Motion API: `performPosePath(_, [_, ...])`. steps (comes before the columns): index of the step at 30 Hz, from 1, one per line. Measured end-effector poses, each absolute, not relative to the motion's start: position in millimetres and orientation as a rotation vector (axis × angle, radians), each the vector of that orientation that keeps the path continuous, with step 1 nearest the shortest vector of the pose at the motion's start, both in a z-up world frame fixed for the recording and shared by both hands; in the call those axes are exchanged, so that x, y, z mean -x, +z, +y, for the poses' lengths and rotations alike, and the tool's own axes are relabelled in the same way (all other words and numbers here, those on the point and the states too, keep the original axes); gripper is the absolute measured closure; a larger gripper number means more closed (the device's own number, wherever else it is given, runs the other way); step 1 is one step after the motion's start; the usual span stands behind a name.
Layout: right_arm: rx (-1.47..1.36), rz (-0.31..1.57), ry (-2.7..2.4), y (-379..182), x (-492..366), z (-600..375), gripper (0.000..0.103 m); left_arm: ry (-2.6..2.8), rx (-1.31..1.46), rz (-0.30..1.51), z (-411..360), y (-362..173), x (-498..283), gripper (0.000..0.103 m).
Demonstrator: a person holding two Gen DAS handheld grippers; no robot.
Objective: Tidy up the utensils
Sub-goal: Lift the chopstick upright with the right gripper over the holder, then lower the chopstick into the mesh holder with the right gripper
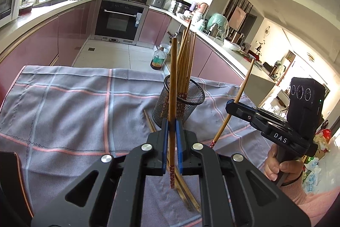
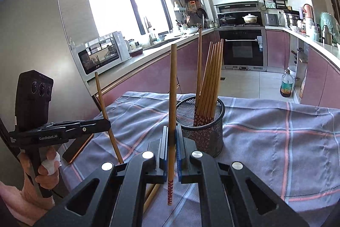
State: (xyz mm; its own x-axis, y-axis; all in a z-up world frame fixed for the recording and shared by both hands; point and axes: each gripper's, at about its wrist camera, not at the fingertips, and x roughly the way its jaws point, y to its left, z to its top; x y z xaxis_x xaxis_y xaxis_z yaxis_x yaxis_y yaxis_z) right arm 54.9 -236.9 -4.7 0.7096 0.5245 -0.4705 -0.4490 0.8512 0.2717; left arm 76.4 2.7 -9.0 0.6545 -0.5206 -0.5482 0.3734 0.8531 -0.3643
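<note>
A black mesh cup (image 1: pixel 180 100) stands on the checked cloth (image 1: pixel 74 107) and holds several wooden chopsticks (image 1: pixel 187 61). My left gripper (image 1: pixel 171 129) is shut on one upright chopstick (image 1: pixel 173 82), just in front of the cup. My right gripper (image 2: pixel 171 137) is shut on another upright chopstick (image 2: pixel 172 99), left of the cup (image 2: pixel 201 127). In the left wrist view the right gripper (image 1: pixel 233 106) holds its chopstick (image 1: pixel 240 95) to the right of the cup. A few loose chopsticks (image 1: pixel 182 188) lie on the cloth under my left gripper.
The cloth covers a table in a kitchen with pink cabinets. An oil bottle (image 1: pixel 157 57) stands on the floor beyond the table. A dark flat object with a copper edge (image 2: pixel 77 148) lies at the table's left side. An oven (image 2: pixel 242 48) stands at the far wall.
</note>
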Motion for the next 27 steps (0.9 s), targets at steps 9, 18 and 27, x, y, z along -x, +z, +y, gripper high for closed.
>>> performPosePath(9, [-0.138, 0.524, 0.532, 7, -58, -240, 0.098, -0.525, 0.238, 0.646, 4, 6, -83, 0.095])
performPosePath(18, [-0.131, 0.477, 0.522, 24, -62, -244, 0.098, -0.536, 0.24, 0.597, -3, 26, -95, 0.095])
performPosePath(27, [-0.128, 0.429, 0.514, 42, -69, -248, 0.098, -0.547, 0.234, 0.557, -10, 46, -111, 0.095])
